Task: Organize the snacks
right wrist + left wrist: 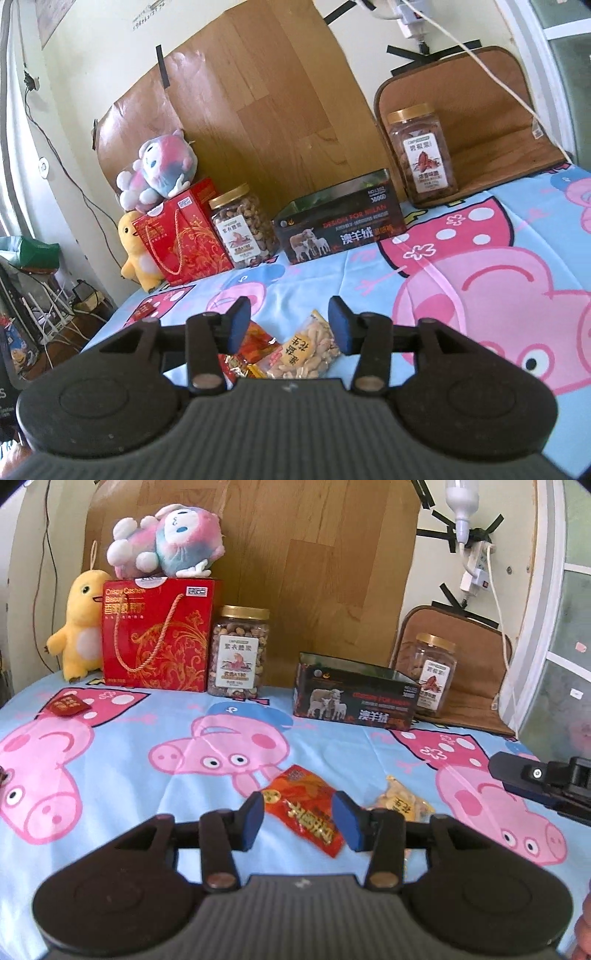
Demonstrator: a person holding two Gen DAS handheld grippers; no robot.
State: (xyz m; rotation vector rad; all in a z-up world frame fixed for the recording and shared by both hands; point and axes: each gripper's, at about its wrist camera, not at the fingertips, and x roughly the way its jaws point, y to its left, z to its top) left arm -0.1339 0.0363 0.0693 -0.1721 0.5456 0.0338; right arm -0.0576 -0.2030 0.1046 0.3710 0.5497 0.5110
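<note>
A red snack packet [306,810] lies flat on the pig-print cloth [110,768], between the blue pads of my left gripper [298,812], which is open and not pressing it. Just right of it lies a clear peanut packet [400,805]. In the right wrist view the peanut packet [304,350] sits below and between the spread fingers of my right gripper [289,321], also open, with the red packet [255,345] at its left. A small dark-red packet [66,706] lies far left. A black open-top box [354,698] stands at the back.
Along the back wall stand a red gift bag [159,635], a nut jar [238,653], a second jar [432,672] on a brown mat, and two plush toys [166,542]. Part of the other gripper's black body [546,782] enters from the right.
</note>
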